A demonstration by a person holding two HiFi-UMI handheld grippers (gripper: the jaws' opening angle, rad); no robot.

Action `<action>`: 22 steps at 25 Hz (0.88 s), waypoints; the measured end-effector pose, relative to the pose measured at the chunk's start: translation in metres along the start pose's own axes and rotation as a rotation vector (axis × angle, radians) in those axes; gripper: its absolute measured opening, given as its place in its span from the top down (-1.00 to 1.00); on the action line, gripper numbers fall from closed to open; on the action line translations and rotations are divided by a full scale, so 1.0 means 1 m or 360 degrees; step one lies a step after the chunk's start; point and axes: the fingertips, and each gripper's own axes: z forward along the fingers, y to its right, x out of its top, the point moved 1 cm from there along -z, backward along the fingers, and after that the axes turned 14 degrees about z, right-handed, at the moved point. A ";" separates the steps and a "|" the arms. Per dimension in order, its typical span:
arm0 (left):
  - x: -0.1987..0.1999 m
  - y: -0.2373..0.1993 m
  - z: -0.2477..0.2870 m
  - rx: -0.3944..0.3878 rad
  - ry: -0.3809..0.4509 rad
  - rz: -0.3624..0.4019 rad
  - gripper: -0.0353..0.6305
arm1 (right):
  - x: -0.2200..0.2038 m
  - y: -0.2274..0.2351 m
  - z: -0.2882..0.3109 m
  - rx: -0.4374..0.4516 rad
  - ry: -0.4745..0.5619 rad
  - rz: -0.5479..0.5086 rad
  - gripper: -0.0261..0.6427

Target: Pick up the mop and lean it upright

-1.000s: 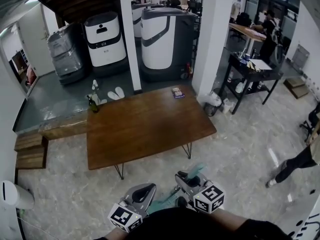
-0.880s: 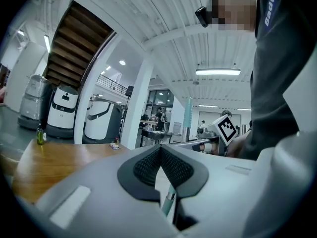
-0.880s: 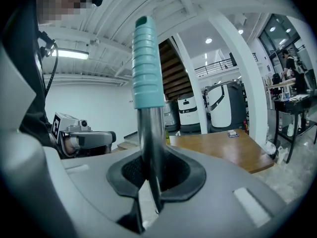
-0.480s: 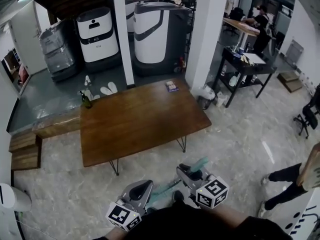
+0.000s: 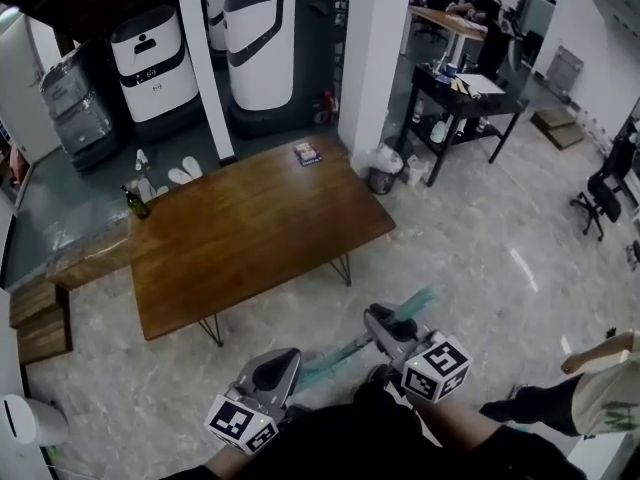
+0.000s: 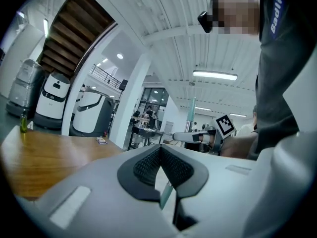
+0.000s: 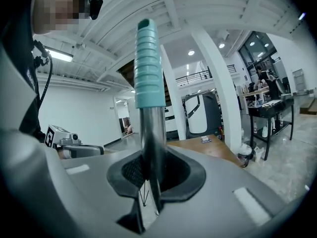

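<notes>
- Left gripper [image 6: 159, 157]: pads meet at the tips, with nothing evidently clamped. A teal strip of the pole [image 6: 166, 195] shows through the slit beneath.
- Right gripper [image 7: 148, 175]: jaws pinch the mop [image 7: 151, 128] on its steel shaft, just under the ribbed teal grip [image 7: 147, 63].
- The mop hangs over the floor [image 5: 470, 258], short of the table's [image 5: 250, 228] near edge.
- Step, as judged: raising the pole. Clamp firmly, tip the grip end upward steadily, and pick a support before leaning.

head view is looking steeply down from above onto wooden table [image 5: 250, 228]. left gripper view is facing level across its top, right gripper view is sitting close behind mop handle [image 7: 147, 83]; all three are sharing the table.
</notes>
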 end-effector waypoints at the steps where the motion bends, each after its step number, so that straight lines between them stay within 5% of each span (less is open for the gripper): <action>1: 0.001 0.003 0.011 -0.0015 -0.0004 -0.0004 0.84 | 0.003 0.009 -0.004 -0.0009 0.0004 0.0004 0.75; 17: 0.024 0.088 0.272 -0.0285 -0.0088 0.0124 0.84 | 0.067 0.217 -0.071 -0.0030 0.0067 0.0071 0.75; 22: 0.031 0.105 0.331 -0.0364 -0.0091 0.0146 0.84 | 0.102 0.285 -0.095 -0.0147 0.0139 0.0060 0.75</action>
